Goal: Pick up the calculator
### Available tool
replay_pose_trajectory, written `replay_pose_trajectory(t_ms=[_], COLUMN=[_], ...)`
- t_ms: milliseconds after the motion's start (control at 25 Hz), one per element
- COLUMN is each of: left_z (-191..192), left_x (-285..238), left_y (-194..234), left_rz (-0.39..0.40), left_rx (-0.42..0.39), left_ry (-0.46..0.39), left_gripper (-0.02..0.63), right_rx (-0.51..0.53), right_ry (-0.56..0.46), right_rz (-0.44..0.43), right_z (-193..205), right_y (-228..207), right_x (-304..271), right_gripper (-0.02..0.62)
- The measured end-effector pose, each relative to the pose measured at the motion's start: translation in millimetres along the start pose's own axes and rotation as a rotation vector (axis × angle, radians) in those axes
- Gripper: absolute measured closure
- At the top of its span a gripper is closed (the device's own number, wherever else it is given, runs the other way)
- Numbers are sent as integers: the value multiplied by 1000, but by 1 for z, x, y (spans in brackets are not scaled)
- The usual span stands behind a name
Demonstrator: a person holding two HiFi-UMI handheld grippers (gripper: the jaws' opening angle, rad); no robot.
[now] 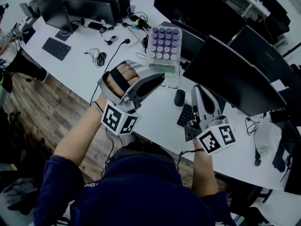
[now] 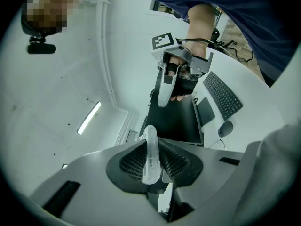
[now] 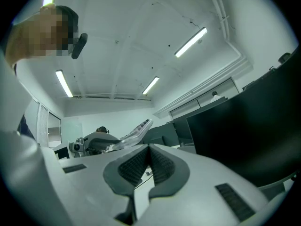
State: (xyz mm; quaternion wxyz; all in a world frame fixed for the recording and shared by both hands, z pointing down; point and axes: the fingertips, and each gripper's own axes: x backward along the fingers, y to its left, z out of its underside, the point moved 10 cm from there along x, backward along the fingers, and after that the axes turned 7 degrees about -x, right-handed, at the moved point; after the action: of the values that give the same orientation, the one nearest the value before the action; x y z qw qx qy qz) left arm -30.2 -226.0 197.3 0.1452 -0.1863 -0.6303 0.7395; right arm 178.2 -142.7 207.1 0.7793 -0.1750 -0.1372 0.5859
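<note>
Translucent purple-keyed calculator [image 1: 163, 48] held aloft, clamped in left tool [image 1: 161, 77].

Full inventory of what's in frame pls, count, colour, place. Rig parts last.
calculator: 1, purple keys on a pale body, held above the desk in the left jaws
monitors: several, black, along the desk's far side
keyboards: 2, black, one at the desk's left end, one by the right gripper
mice: 2, black, one beside the near keyboard, one left of the calculator
cables: a tangle, mostly black, between the monitors
plastic bag: 1, clear, desk's right end
desk: 1, white, long
floor: brown wood, lower left
left gripper: 1, grey, jaws shut on the calculator
right gripper: 1, grey, jaws together, nothing between them, above the near keyboard
sleeves: dark blue, bottom centre
</note>
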Motion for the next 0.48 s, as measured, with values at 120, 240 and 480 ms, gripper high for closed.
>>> replay_pose_trajectory(t_ms=[120, 240, 480], left_z=[0, 0, 0], left_x=[-1, -2, -4], left_y=[-1, -1, -2], left_rz=[4, 6, 12], left_rx=[0, -1, -2], left_ry=[2, 3, 3], left_gripper=[512, 512, 512], right_rx=[-2, -2, -3], right_ry=[2, 3, 5], right_rz=[-1, -3, -1], right_z=[0, 0, 0], right_y=[-2, -4, -6], right_x=[-1, -1, -1], right_gripper=[591, 591, 591])
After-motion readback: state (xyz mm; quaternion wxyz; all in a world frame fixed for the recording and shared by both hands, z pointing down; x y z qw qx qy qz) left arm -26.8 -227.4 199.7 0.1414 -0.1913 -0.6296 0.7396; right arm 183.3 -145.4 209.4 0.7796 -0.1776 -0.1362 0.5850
